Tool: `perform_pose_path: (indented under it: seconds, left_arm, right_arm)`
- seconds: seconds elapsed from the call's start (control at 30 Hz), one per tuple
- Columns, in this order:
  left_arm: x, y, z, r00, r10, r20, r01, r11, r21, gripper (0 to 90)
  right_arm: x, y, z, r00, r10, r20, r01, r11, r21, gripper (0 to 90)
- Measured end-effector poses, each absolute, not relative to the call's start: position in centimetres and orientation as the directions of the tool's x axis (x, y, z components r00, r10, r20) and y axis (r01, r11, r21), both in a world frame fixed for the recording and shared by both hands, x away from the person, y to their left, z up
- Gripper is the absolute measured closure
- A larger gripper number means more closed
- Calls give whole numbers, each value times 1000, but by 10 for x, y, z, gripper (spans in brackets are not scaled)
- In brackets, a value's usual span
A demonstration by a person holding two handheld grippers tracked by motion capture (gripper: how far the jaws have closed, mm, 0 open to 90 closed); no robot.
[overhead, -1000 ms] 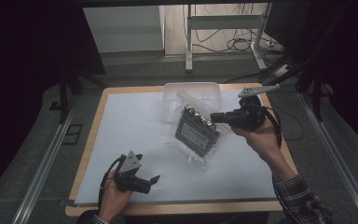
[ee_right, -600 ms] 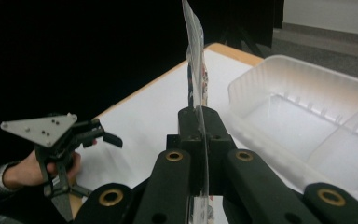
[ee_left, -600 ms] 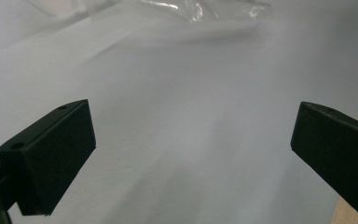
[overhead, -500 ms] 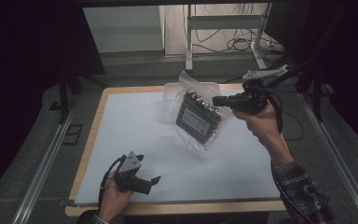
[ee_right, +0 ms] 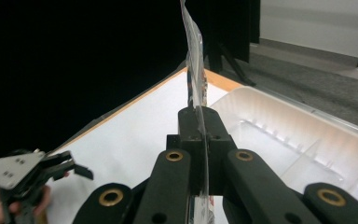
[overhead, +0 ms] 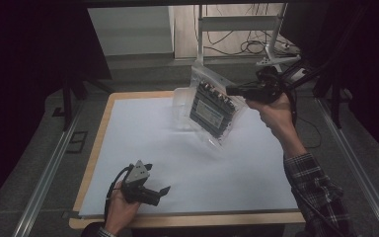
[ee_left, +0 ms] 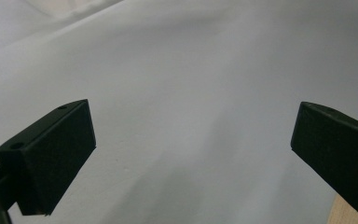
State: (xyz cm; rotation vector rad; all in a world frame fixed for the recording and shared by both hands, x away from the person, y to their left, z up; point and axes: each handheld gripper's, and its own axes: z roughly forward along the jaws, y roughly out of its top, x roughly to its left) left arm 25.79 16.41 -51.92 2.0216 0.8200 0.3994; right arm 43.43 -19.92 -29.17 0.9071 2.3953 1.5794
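High view: right gripper (overhead: 234,90) is clamped on the edge of a clear plastic zip bag holding a dark rectangular electronics module (overhead: 212,109). A second ago the bag lay low over the clear plastic tray (overhead: 181,98); now it hangs tilted, clear of the white-covered table (overhead: 202,173). Looks like a lift-out, destination unknown. Left gripper (overhead: 164,191) hasn't moved, jaws wide apart, resting at the near edge over bare sheet.
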Motion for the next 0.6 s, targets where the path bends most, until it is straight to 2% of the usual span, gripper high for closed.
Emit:
perform_pose_path:
  seconds: [0.6]
  left_arm:
    - [258,163,-520,725,689,-13,397,-401,826,0]
  right_arm:
    - [480,-188,-273,-786,586,197,404,246,881,890]
